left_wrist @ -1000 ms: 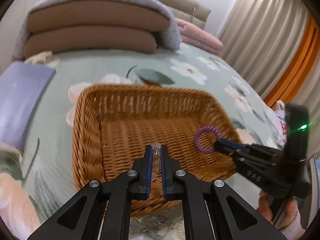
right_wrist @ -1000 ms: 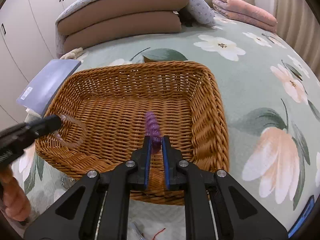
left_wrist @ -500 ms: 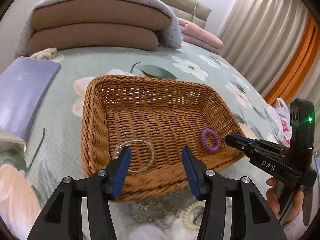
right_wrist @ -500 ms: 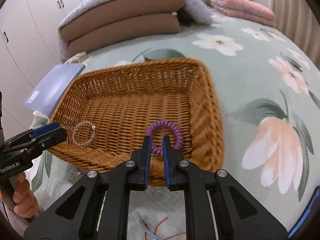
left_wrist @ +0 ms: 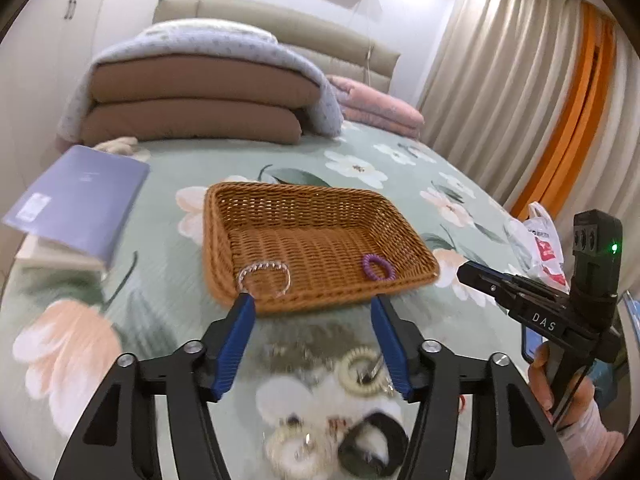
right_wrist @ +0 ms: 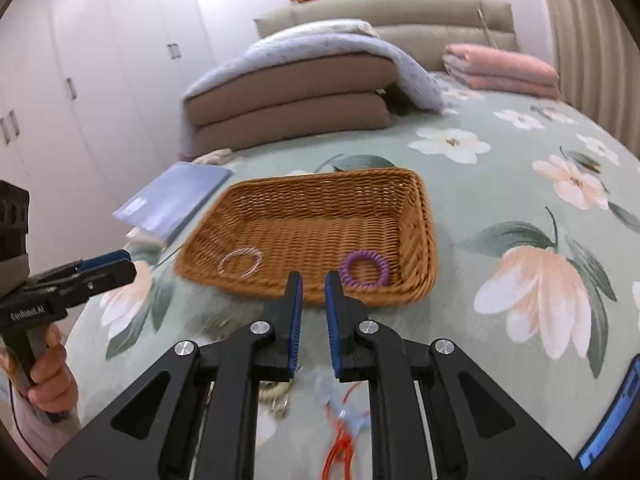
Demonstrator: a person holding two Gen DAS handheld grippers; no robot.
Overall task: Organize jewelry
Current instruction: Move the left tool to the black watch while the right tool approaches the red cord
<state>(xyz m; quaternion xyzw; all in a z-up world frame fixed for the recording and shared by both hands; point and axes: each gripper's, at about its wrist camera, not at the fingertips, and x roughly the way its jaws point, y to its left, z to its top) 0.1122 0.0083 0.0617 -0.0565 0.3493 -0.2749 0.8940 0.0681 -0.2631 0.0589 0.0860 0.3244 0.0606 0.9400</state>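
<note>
With a clear bracelet [left_wrist: 263, 276] and purple ring [left_wrist: 377, 267] lying in the basket [left_wrist: 320, 204], both the left gripper [left_wrist: 312, 304] and right gripper [right_wrist: 313, 280] are seen released and empty. The jewelry pile [left_wrist: 356, 364] on the floral bedspread [right_wrist: 500, 200] is best approached low, one piece singled out. Folded bedding [left_wrist: 192, 100] and curtains [left_wrist: 500, 80] are seen behind.

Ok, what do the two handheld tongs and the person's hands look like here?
Both tongs, left and right, are matte black frames with silver bolts and ribbed blue pads. The left body carries small pale lettering, too blurred to read; the right reads "DAS" and shows a green LED. The bare-skinned left hand and right hand have pale sleeves at the wrists.
</note>
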